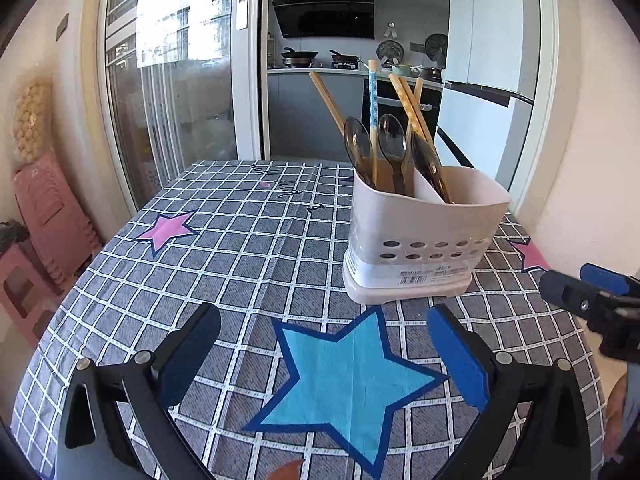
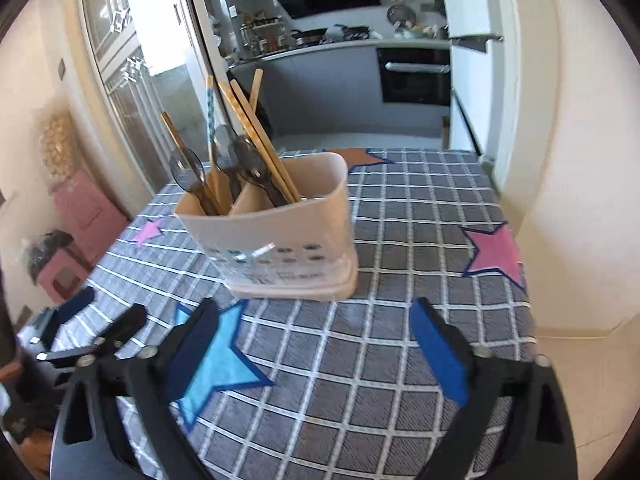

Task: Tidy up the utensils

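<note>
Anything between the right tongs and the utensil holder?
No. In the right wrist view, only bare checked tablecloth lies between the right tongs and the utensil holder.

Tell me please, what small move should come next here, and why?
Probably draw both grippers back from the utensil holder. The spoons and chopsticks already stand inside it, no loose utensil shows on the tablecloth, and the left gripper and right gripper are open and empty.
</note>
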The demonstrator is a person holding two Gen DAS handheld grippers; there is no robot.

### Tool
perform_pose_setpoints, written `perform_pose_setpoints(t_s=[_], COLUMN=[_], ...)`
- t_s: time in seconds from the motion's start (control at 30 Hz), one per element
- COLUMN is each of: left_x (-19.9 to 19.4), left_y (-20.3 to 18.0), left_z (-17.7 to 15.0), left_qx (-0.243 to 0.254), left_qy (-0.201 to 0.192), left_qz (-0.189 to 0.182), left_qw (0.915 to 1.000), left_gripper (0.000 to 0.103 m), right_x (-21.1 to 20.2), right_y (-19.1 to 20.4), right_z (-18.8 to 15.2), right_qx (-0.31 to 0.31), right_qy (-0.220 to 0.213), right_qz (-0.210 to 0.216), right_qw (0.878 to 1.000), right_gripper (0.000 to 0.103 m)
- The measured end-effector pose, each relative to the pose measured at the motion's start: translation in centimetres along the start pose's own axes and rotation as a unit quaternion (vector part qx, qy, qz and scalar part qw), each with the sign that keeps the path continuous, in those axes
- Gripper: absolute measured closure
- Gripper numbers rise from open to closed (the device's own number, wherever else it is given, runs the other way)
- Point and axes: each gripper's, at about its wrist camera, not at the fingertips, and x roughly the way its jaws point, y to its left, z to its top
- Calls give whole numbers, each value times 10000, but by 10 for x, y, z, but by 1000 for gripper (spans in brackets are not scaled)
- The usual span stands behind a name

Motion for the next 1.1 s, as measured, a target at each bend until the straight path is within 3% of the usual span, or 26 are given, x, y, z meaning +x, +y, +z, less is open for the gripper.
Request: perform_pose_setpoints(t_s=[0.2,0.43,0.57,1.1], left_x=[-16,-38,-41,-42], left_y=[0,-6,-6,-8], left_z=[-14,-32,-42,-53], left_qx=[47,204,161,195], left_qy=[-228,-753,-772,-775], left_qz=[29,112,210,233], left_qw=[9997,9969,9967,9965], left_gripper=[0,0,0,0], right_x=[-12,-37,-45,-55], right_y=[5,20,24,24], right_z=[-29,-53,-62,-79], right_qx=[29,-209,-307,-223], right_qy=[-276,-991,-1340,-1526], right_qz=[-337,-708,-898,-1198], right_qw=[9990,9923,9864,9807], right_gripper=[0,0,0,0])
